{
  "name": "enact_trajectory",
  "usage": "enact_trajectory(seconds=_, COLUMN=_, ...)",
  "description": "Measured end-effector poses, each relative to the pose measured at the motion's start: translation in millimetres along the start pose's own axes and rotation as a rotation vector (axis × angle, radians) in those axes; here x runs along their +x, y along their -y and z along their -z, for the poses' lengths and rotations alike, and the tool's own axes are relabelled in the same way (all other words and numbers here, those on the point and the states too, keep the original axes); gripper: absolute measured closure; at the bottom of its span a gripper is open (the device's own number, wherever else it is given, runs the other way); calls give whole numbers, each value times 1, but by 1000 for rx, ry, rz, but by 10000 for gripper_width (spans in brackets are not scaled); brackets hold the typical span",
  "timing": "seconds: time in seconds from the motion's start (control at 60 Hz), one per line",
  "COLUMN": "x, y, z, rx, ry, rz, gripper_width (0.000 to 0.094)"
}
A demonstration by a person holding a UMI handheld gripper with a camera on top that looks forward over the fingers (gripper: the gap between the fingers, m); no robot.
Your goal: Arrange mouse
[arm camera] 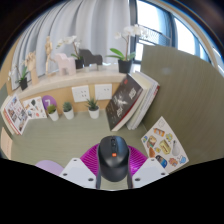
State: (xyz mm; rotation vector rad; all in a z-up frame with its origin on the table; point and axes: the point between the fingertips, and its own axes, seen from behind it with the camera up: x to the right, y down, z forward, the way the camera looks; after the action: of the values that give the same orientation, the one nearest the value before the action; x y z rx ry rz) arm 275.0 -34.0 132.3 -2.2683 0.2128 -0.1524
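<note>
Mouse (112, 155) held between gripper (112, 172) pads, carried above desk (70, 135); next move likely placement.

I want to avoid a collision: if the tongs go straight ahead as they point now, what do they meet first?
The tongs are shut on the mouse. Ahead, the table looks free; the first thing is probably the leaning book, though depth is unclear.

No readable text showing anywhere; printed sheet (163, 143) on the table and dark book (128, 98) are carrying markings too small to make out.
</note>
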Motion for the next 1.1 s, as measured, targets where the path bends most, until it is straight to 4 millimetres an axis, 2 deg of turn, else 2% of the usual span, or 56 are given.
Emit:
enact_trajectory(seconds=0.117, x=-54, y=28, z=55, rx=80, ry=14, rz=-13, gripper_width=578)
enact_trajectory(seconds=0.183, x=-89, y=33, z=78, rx=108, ry=37, rz=-12, gripper_width=578)
enact_trajectory(seconds=0.25, x=-120, y=29, z=91, rx=119, ry=53, rz=2, gripper_width=580)
enact_trajectory(seconds=0.383, x=-178, y=-9, z=87, rx=61, ry=98, rz=17, gripper_width=580)
enact_trajectory(seconds=0.517, x=-216, y=-75, z=61, rx=-39, ry=125, rz=52, gripper_width=581)
enact_trajectory(seconds=0.65, x=-235, y=-140, z=38, rx=-145, ry=134, rz=74, gripper_width=580)
enact_trajectory(seconds=0.85, x=-254, y=-197, z=17, rx=-223, ry=139, rz=91, gripper_width=563)
enact_trajectory(seconds=0.9, x=-253, y=-195, z=16, rx=-192, ry=123, rz=102, gripper_width=564)
enact_trajectory(seconds=1.1, x=-254, y=-196, z=16, rx=-221, ry=127, rz=54, gripper_width=396)
